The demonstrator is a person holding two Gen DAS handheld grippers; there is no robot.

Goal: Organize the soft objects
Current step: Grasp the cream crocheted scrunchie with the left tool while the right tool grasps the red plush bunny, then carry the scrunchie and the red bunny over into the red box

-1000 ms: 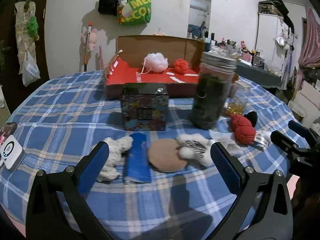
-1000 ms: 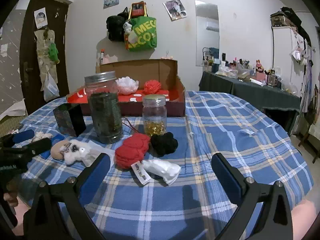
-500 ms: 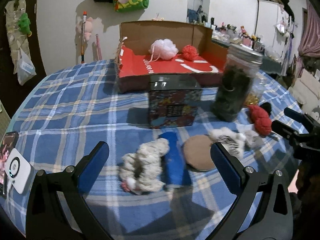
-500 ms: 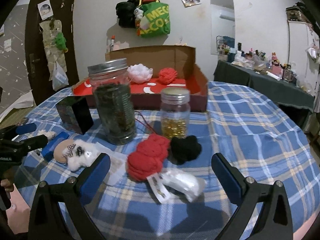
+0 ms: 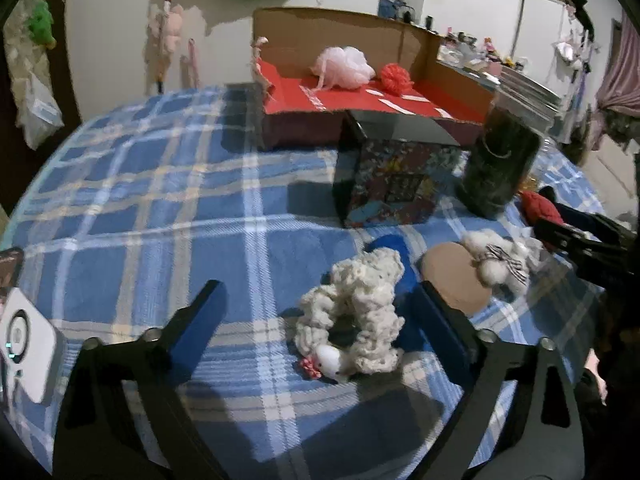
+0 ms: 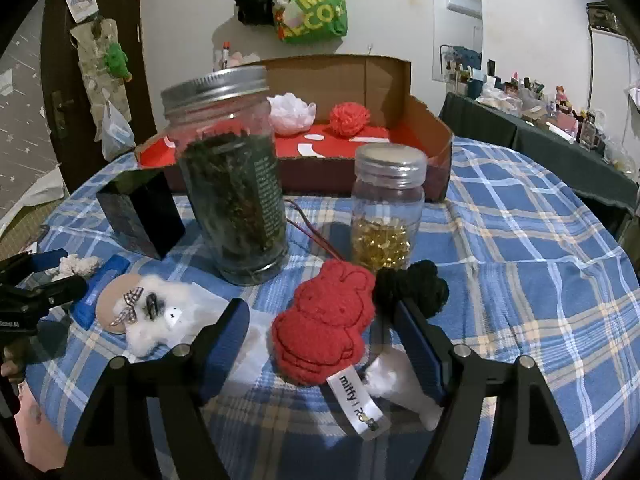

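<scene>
Both grippers are spread for grasping: the left gripper (image 5: 316, 312) brackets the scrunchie (image 5: 354, 312), the right gripper (image 6: 320, 336) the red plush (image 6: 324, 328).

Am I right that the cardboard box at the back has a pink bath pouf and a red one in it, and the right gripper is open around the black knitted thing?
Not quite. In the right wrist view the open right gripper frames the red plush rabbit; the black knitted piece lies beside its right finger. The cardboard box does hold the pink pouf and the red pouf.
</scene>
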